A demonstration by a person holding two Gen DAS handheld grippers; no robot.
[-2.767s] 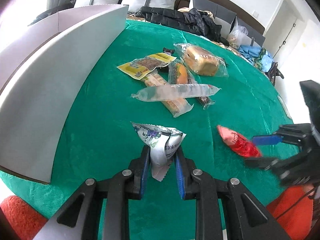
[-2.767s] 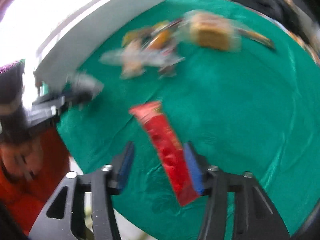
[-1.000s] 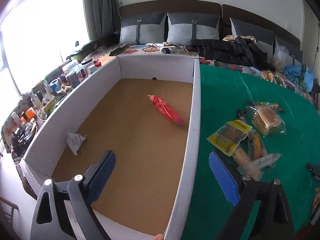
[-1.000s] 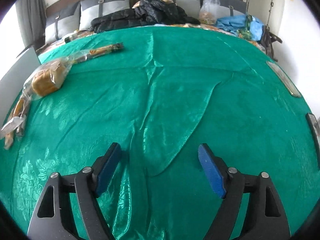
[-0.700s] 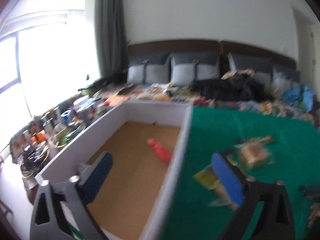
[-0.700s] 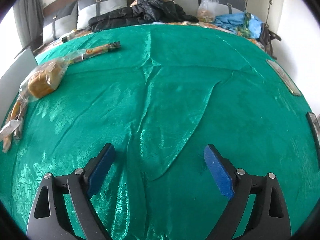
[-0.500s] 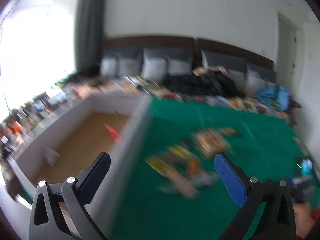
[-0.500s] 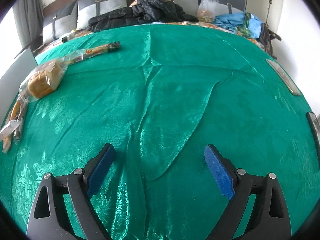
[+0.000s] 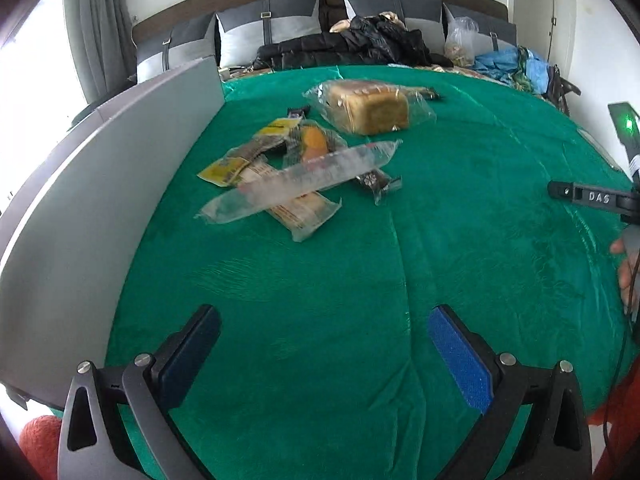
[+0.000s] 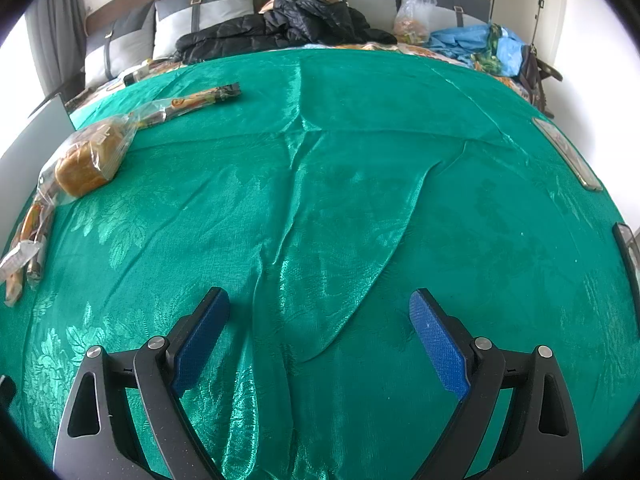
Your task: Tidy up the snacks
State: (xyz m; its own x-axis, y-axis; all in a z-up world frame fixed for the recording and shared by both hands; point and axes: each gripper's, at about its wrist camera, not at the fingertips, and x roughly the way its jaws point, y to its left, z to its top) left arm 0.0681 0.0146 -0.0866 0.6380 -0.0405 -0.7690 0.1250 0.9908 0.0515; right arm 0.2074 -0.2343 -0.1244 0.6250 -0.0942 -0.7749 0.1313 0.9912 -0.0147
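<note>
My left gripper (image 9: 324,320) is open and empty, low over the green cloth (image 9: 320,288). Ahead of it lies a pile of snacks: a long clear packet (image 9: 296,180), a yellow packet (image 9: 228,166), an orange snack (image 9: 314,142) and a bagged bread loaf (image 9: 370,106). The white box's outer wall (image 9: 100,176) stands to the left. My right gripper (image 10: 320,308) is open and empty over bare cloth (image 10: 360,168). In its view the bread loaf (image 10: 90,164) and a long brown packet (image 10: 196,102) lie at far left.
A bed with grey pillows (image 9: 268,32), a black jacket (image 9: 352,46) and bags lies beyond the table. Part of the right gripper's body (image 9: 592,196) shows at the right edge of the left wrist view. Two flat objects (image 10: 568,156) rest at the table's right rim.
The left gripper has swung from above the white box's inside back over the green cloth, now facing the snack pile. The right gripper has stayed open and almost still.
</note>
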